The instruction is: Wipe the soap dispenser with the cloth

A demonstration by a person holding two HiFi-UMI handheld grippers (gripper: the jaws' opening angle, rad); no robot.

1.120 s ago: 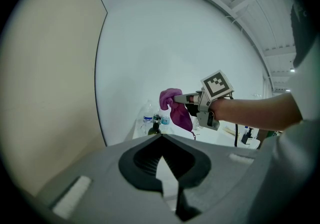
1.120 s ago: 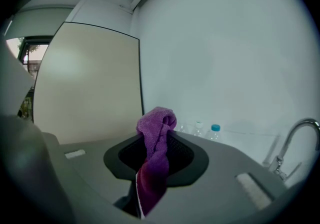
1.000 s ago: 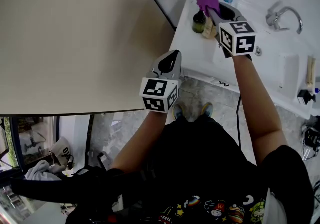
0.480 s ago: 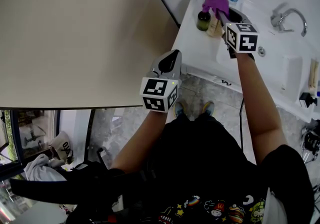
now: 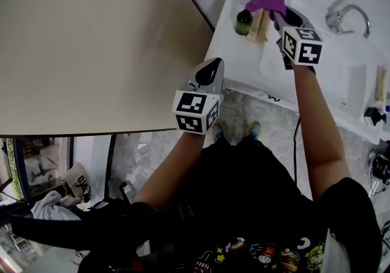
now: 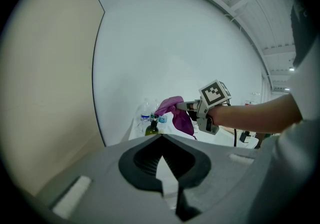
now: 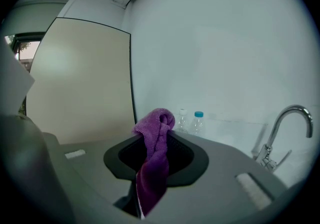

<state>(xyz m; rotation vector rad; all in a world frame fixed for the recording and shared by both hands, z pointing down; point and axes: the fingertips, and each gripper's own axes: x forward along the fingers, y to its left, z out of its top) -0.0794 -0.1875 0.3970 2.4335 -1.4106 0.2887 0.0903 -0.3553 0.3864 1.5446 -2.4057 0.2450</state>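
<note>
As my right gripper (image 5: 279, 17), clamped on the purple cloth (image 5: 267, 0), drifts right off the green soap dispenser (image 5: 244, 22) at the counter's (image 5: 244, 58) far-left corner, one pass seems done; my left gripper (image 5: 209, 70) idles closed, empty.

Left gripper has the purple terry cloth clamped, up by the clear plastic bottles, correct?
No, it is the right gripper that has the purple terry cloth clamped, up by the clear plastic bottles; the right gripper view shows the cloth between its jaws.
</note>
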